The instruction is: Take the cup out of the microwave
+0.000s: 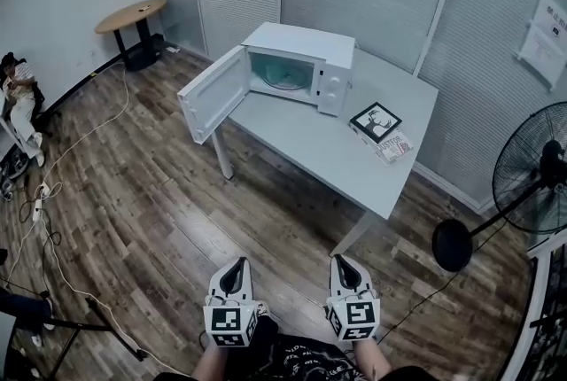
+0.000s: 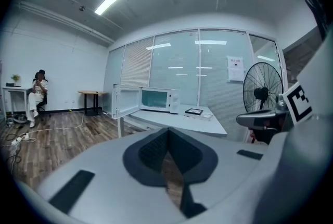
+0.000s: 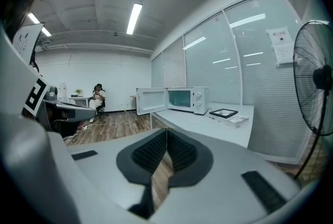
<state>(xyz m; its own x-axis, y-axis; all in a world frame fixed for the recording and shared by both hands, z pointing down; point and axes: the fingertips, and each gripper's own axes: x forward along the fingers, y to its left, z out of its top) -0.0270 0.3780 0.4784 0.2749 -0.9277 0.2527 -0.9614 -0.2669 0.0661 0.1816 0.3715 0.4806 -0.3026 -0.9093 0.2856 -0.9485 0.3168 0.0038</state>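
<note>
Nearest in the head view, the left tongs [image 1: 235, 267] and right tongs [image 1: 345, 264] hover side by side over the wood floor [image 1: 159, 220], well short of the grey tabletop [image 1: 301, 144]. On it the white microwave [image 1: 306, 45] stands with its door [image 1: 213, 94] swung open; the cup cannot be made out inside. Left gripper view: tips together, nothing between them, microwave far ahead. Right gripper view: tips likewise together and empty, a framed picture [image 3: 223, 112] lying near the microwave.

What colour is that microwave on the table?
The microwave is white, with its door swung open; the head view shows it best.
</note>
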